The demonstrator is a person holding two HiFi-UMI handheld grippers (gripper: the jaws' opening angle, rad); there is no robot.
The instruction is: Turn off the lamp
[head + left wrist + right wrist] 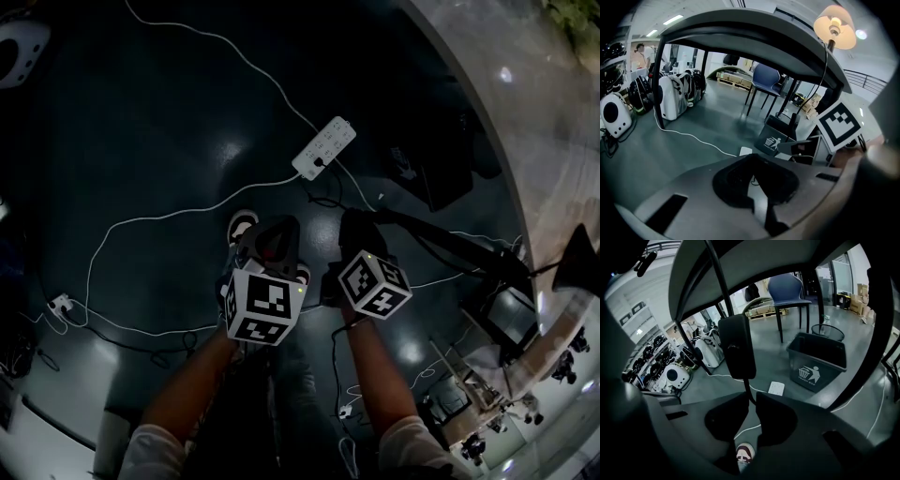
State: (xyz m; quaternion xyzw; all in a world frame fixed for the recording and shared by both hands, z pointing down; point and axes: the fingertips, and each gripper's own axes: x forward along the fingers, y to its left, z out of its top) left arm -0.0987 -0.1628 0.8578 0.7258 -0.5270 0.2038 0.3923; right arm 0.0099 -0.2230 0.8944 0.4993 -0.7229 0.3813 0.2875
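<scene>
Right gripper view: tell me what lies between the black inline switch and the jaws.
Only the black cord: it drops from the switch straight into the right gripper, whose jaws close on it. The right gripper view shows this.
</scene>
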